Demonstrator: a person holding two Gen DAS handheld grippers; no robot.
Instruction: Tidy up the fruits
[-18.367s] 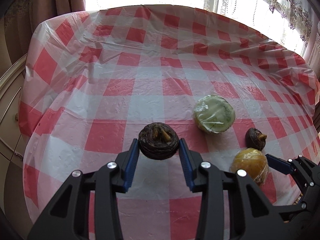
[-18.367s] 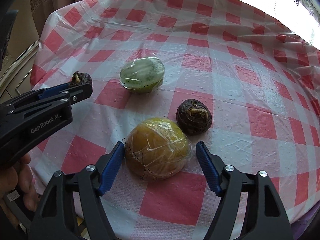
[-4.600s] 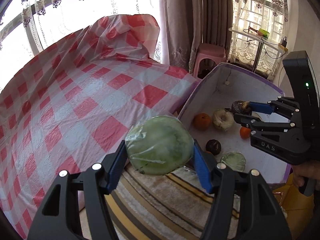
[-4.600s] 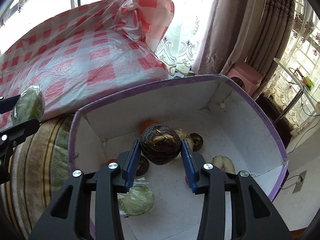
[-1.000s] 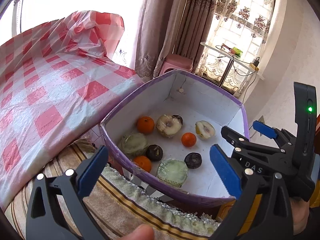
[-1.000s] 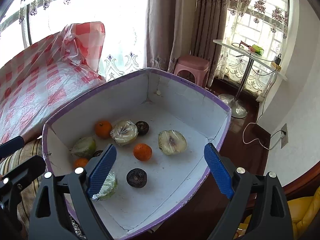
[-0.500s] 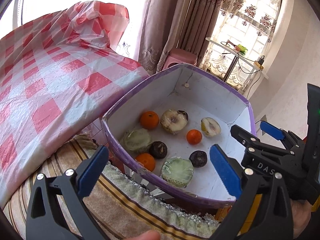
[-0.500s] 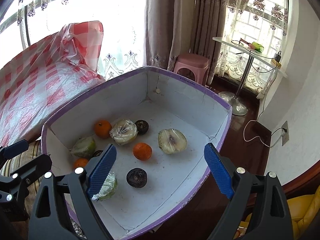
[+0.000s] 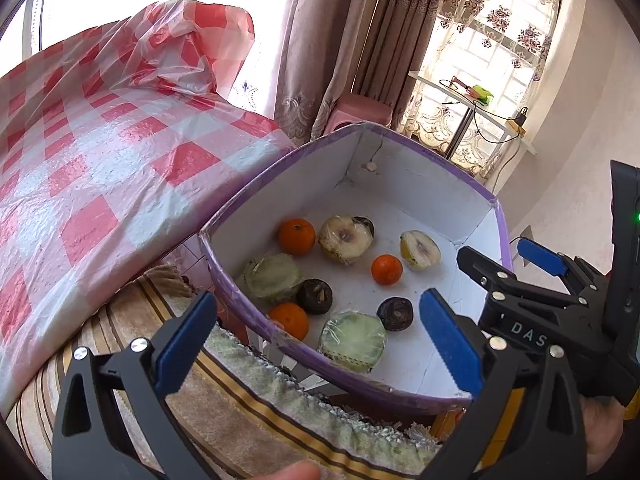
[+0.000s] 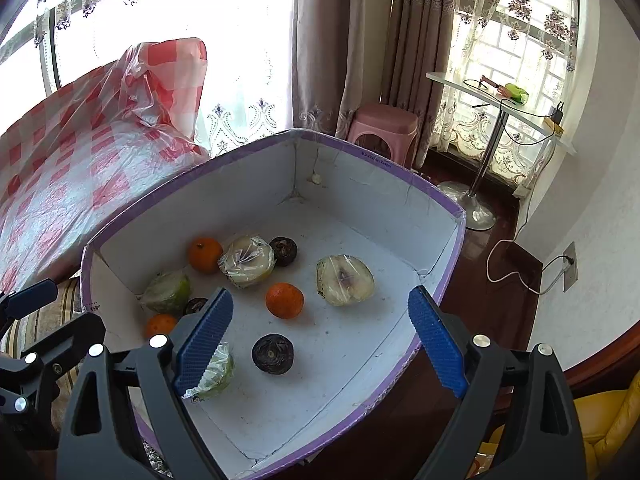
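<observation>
Fruits (image 10: 284,300) lie loose in the purple-rimmed box (image 10: 372,156); both tongs, left gripper (image 9: 318,338) and right gripper (image 10: 320,336), hover empty and spread wide above it.

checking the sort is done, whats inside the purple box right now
In the purple box: three oranges, four film-wrapped cut fruits and three dark round fruits. One blue pad of the right tool partly covers a green wrapped piece.

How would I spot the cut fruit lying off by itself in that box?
Look in the purple-rimmed box. Right of the orange in the middle lies a wrapped pale fruit half. Its cut face shows a dark core, and unlike the clustered fruit at the left, nothing touches it.
</observation>
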